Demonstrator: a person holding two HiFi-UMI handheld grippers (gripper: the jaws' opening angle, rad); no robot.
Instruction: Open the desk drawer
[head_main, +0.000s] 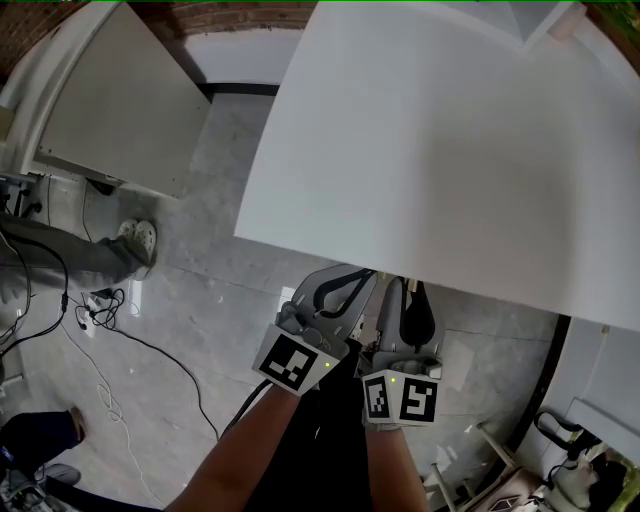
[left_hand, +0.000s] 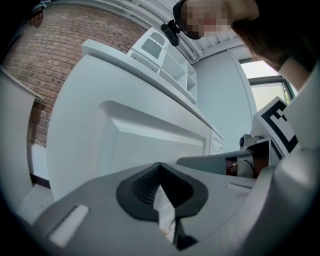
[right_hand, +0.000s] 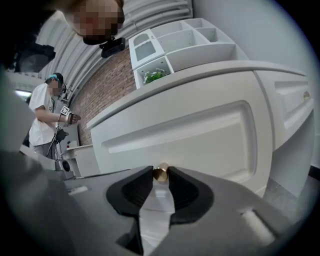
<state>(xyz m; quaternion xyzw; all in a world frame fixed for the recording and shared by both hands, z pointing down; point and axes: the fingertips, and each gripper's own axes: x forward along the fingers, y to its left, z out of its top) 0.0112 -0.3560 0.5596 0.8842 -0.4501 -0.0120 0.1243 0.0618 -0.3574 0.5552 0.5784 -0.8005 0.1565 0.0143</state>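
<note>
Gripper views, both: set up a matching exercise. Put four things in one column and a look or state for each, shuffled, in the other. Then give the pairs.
Things
1. knob
2. left gripper
3. drawer front
4. shelf

Looks or states
a. white, with a framed panel
b. jaws together, nothing between them
c. holds greenery in one compartment
d. brass, pinched by the right gripper

Pairs: 1-d, 2-b, 3-a, 4-c.
</note>
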